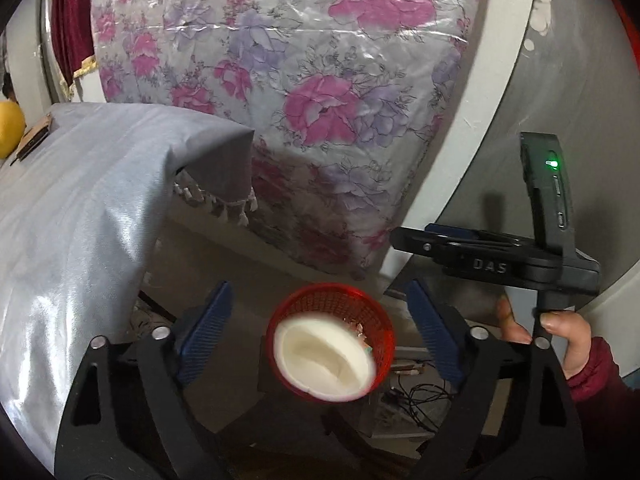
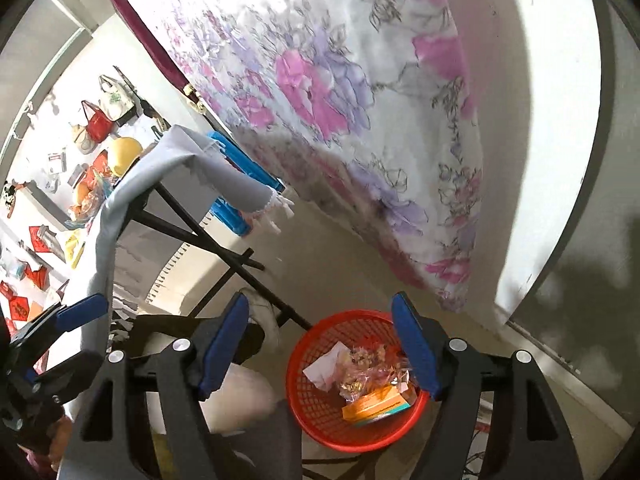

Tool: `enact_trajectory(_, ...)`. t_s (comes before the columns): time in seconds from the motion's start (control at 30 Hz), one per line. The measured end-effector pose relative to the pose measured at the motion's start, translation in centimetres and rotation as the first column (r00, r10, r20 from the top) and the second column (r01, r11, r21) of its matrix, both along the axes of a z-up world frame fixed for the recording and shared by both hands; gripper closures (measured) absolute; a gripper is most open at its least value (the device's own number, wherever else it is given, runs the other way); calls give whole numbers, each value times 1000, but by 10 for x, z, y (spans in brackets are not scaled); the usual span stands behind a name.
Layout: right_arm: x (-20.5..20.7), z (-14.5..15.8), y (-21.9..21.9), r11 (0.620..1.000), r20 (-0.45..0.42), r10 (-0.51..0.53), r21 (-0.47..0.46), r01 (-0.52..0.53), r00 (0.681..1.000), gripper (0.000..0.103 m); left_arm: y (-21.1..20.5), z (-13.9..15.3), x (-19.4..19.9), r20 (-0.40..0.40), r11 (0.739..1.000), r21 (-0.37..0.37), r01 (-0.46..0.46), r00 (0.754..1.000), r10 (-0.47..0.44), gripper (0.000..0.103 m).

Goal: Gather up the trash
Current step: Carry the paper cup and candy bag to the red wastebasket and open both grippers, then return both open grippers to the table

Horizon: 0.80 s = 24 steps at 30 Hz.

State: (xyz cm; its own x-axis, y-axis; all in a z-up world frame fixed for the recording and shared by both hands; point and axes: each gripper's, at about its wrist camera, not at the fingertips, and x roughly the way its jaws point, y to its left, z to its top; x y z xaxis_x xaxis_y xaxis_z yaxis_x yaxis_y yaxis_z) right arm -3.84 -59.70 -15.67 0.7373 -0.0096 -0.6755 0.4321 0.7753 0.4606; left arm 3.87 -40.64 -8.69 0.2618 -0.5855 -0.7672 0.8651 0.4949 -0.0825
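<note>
A large floral sheet (image 1: 288, 80) in pink and purple hangs wrinkled across the back, beside a white wall (image 2: 552, 120). A grey tablecloth (image 1: 80, 208) with a white tasselled fringe (image 1: 224, 204) drapes over a table with black crossed legs (image 2: 216, 244). A yellow round object (image 1: 8, 128) sits at the table's far edge. A dark red curtain (image 1: 70, 12) hangs at the back. A blue crate (image 2: 236, 184) stands behind the table. Black cables (image 1: 416, 400) lie on the floor.
</note>
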Motion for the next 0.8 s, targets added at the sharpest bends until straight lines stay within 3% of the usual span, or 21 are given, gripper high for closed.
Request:
enact_trajectory(0.1,0,4,4,1000,8,10,-4,-10,1000,30,11,5,3,54,998,-1,-56,997,56,10)
enact_trajectory(0.43,5,26,27,997,41,65,-36,-63,997,29,55,30,23,110,980,-42,-194,974,197,7)
enact_trajectory(0.63,10,51,45,992,84,108,-68,-102,991,24,98,48,42,136,950,-97,-297,942,308,7)
enact_trajectory(0.8,24,74,68,983,117,169,-92,-159,979,23,145,58,68,103,905,-144,-400,904,416,7)
